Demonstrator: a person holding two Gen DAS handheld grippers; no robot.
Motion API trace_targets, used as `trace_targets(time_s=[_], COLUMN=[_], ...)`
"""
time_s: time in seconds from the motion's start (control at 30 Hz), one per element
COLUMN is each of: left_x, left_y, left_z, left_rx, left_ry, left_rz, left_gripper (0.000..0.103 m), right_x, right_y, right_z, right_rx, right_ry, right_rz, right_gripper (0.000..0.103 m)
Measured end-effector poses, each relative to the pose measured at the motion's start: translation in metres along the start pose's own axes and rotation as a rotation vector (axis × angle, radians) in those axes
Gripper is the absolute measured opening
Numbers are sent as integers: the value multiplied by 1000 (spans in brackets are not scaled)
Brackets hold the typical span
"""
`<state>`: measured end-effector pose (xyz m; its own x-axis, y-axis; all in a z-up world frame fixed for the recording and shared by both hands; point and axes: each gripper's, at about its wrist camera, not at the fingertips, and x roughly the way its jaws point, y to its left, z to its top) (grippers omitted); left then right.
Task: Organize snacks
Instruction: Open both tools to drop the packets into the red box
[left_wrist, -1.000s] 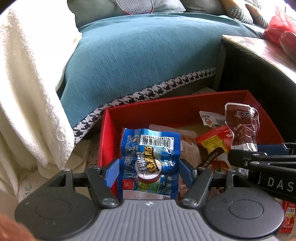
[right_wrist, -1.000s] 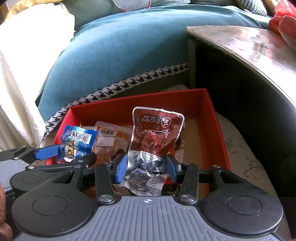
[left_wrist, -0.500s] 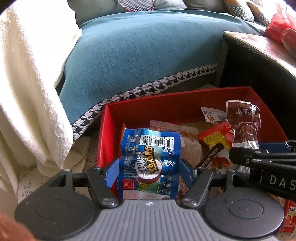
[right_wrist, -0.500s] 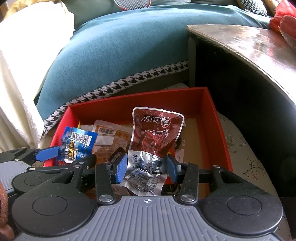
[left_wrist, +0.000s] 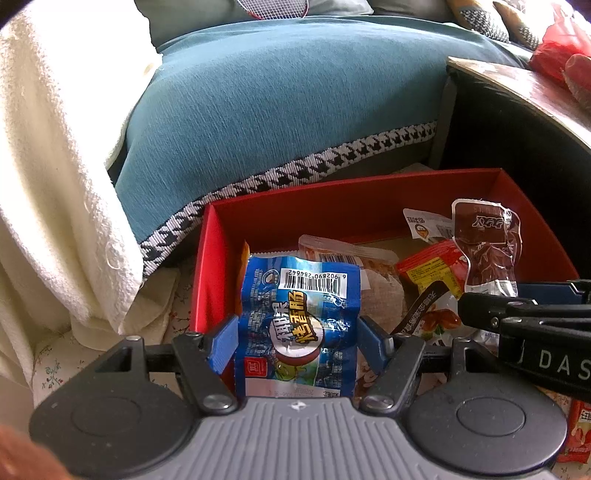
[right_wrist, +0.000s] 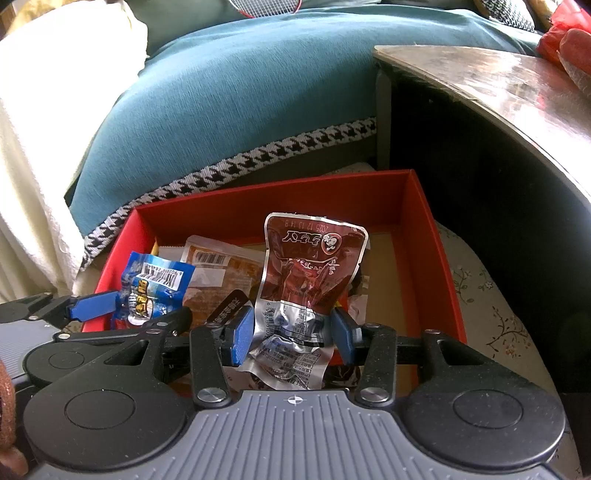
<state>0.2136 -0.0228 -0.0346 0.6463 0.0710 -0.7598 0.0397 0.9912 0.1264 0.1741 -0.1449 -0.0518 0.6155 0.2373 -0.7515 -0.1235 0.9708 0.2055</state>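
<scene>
The left claw (left_wrist: 295, 343) pinches a blue pack (left_wrist: 299, 317) by its lower half, its blue pads (left_wrist: 221, 343) pressed to both sides. The pack is glossy and crinkled, with a white barcode strip across its top and yellow-and-white lettering on a round badge; it stands upright over the near left corner of the red box (left_wrist: 351, 210). The right claw (right_wrist: 291, 332) pinches a brown pouch (right_wrist: 310, 273) at its silvery, printed lower end. This pouch is a dark red-brown vacuum pack, wrinkled, with white script and a small round logo near its top, and it stands upright over the near middle of the box (right_wrist: 421, 229).

That makes two packs held, one per claw. Lying in the box behind them are at least three more: a tan pack (right_wrist: 221, 273) with a barcode, a red-and-yellow pack (left_wrist: 432, 273), and a white-topped one (left_wrist: 424, 229) by the far wall. One more red wrapper (left_wrist: 578, 428) lies outside the box at near right.

Beyond the box is one teal cushion (left_wrist: 295, 110) with a houndstooth border, a cream blanket (left_wrist: 48, 166) at left, and a counter (right_wrist: 498, 85) at right.
</scene>
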Motion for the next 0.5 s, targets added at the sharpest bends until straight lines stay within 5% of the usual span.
trace_targets(time_s=[0.5], left_x=[0], left_y=[1], left_z=[1], left_rx=[-2], left_ry=[2], left_rz=[16], left_gripper=[62], right_x=[-4], right_y=[-6], right_z=[0], right_rx=[1], right_ry=[-20], right_rz=[-28], right_gripper=[63])
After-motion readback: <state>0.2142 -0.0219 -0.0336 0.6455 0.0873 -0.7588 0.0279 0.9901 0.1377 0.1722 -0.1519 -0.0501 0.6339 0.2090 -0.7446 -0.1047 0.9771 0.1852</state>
